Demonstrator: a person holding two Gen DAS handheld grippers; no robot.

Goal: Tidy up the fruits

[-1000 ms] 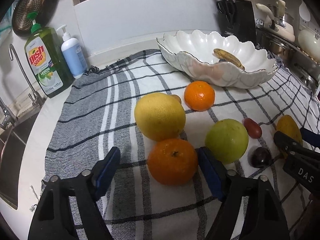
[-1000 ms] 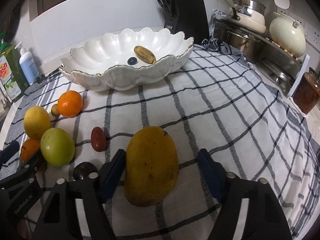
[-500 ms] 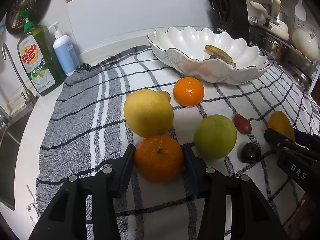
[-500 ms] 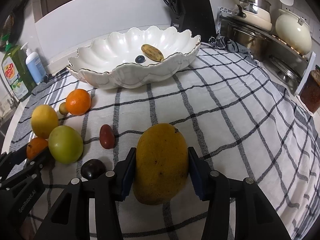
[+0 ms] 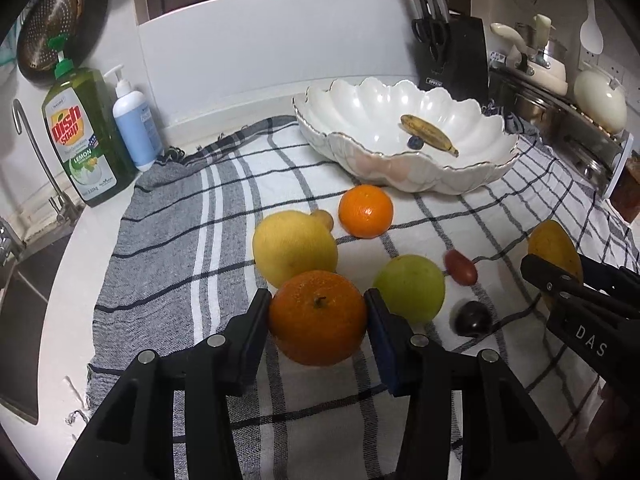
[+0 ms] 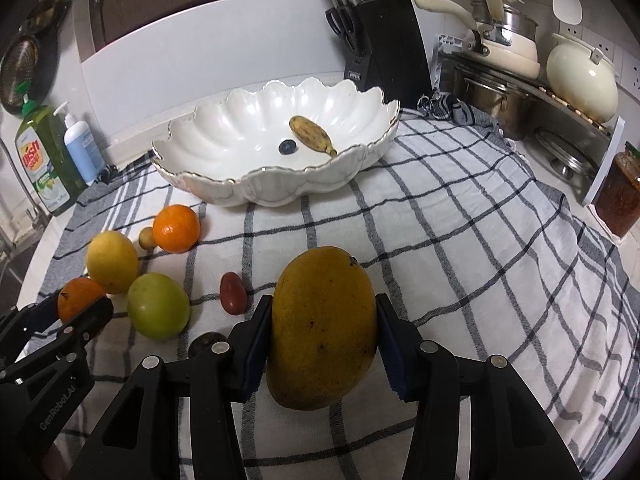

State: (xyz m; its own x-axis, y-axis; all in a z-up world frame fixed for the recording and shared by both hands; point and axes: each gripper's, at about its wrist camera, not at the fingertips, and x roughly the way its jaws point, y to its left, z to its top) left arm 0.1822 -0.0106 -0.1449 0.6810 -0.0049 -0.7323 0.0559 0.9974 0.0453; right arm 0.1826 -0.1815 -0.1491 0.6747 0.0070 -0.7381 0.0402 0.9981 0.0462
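Open checked cloth [image 6: 460, 248] right of mango [image 6: 324, 332], fruits crowded left, bowl [image 6: 280, 192] behind

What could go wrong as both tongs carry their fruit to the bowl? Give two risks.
1. The mango is long and smooth, and the right tongs pinch only its middle; it may slip or pivot.
2. The left tongs hold an orange close beside the yellow citrus and green fruit; these might get nudged and roll.
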